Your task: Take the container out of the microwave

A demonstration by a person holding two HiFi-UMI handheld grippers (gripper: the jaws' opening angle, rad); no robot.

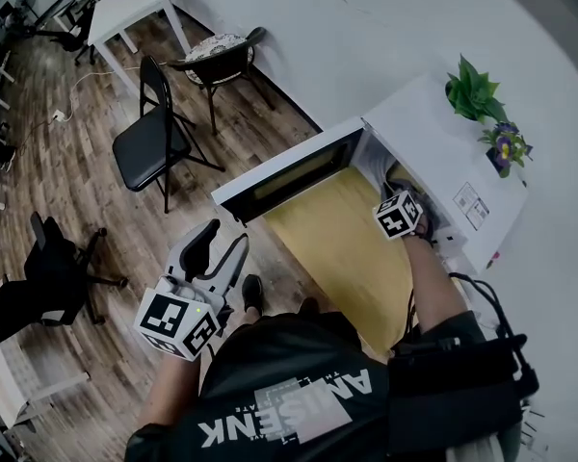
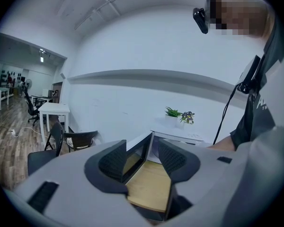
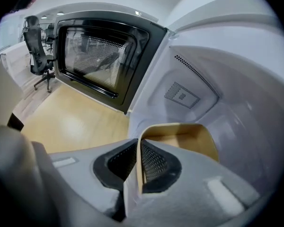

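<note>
The white microwave [image 1: 433, 147] stands on a wooden table [image 1: 342, 248] with its door [image 1: 289, 171] swung open to the left. Inside the cavity sits a tan, thin-walled open container [image 3: 180, 138]. My right gripper [image 3: 139, 162] reaches into the cavity [image 1: 402, 205] and is shut on the container's near wall, which stands edge-on between the two pads. In the head view the container is hidden behind this gripper. My left gripper [image 1: 222, 245] hangs in the air left of the table, open, with nothing between its fingers [image 2: 141, 157].
Two potted plants [image 1: 482, 104] stand on top of the microwave. The open door [image 3: 102, 63] juts out over the table's left side. A black folding chair [image 1: 154, 138], a second chair [image 1: 217, 56], a white table [image 1: 125, 8] and an office chair [image 1: 48, 277] stand on the wood floor.
</note>
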